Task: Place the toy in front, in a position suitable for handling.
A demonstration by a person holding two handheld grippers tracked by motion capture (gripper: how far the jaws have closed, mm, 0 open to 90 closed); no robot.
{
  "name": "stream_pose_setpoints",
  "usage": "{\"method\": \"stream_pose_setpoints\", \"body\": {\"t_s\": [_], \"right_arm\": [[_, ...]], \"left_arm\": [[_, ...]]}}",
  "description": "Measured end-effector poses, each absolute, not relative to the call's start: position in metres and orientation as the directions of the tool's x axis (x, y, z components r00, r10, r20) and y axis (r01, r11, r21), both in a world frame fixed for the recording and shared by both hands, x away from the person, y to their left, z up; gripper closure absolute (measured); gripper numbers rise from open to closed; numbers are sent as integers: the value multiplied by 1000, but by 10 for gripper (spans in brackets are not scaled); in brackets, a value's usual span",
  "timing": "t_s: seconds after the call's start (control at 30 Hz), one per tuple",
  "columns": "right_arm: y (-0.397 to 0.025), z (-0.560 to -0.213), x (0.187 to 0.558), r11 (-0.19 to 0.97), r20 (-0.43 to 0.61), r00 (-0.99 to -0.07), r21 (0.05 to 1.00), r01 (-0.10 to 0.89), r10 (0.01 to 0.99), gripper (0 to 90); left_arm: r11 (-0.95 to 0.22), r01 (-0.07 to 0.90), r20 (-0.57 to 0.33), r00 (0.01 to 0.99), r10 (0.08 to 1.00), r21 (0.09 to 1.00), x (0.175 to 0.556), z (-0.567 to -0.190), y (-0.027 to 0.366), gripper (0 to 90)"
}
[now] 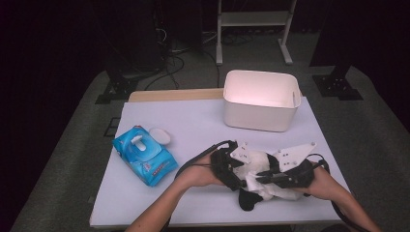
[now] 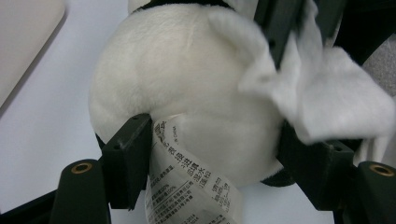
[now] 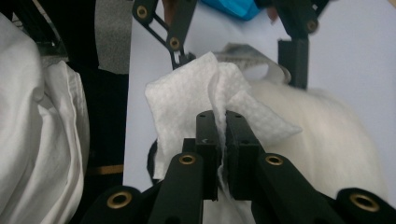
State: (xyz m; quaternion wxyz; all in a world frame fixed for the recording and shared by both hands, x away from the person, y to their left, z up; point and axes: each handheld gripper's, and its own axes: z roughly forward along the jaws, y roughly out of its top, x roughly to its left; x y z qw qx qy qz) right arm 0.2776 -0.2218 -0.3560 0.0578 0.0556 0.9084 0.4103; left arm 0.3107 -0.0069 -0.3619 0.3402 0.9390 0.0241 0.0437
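Note:
A white and black plush toy (image 1: 258, 159) lies on the white table (image 1: 193, 116) near its front edge. My left gripper (image 1: 227, 166) is shut on the toy, one jaw pressing each side of its round white body (image 2: 187, 79), where a printed label (image 2: 187, 182) hangs down. My right gripper (image 1: 263, 176) is shut on a white wipe (image 3: 187, 93) and holds it against the plush toy's (image 3: 322, 140) fur. In the left gripper view the wipe (image 2: 327, 93) lies over the toy's right side. My right gripper (image 3: 222, 126) has its jaws pinched together on a fold of the wipe.
A blue pack of wet wipes (image 1: 143, 154) lies at the left of the table with its round lid (image 1: 159, 136) flipped open. A white bin (image 1: 260, 100) stands at the back right. White clothing (image 3: 37, 140) is at the table's front edge.

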Motion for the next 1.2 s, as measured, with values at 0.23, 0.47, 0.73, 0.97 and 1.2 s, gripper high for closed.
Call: {"method": "stream_pose_setpoints", "body": {"t_s": [0.23,0.47,0.73,0.97,1.2], "right_arm": [[-218,-356,280,655,-60,-989,754,44,136,842],[-234,-353,272,682,-70,-983,728,67,172,841],[-201,-350,276,697,-101,-989,717,3,109,841],[-199,-349,276,698,-94,-991,716,1,99,840],[-236,-347,275,709,-95,-980,703,60,177,835]], "left_arm": [[-770,9,68,995,68,638,308,-360,3,275],[-761,1,65,996,57,649,306,-366,2,276],[-775,-9,82,995,55,631,306,-366,-4,276],[-774,-10,85,995,57,633,305,-368,-2,276],[-777,-3,80,995,61,630,305,-367,-3,276]]}}
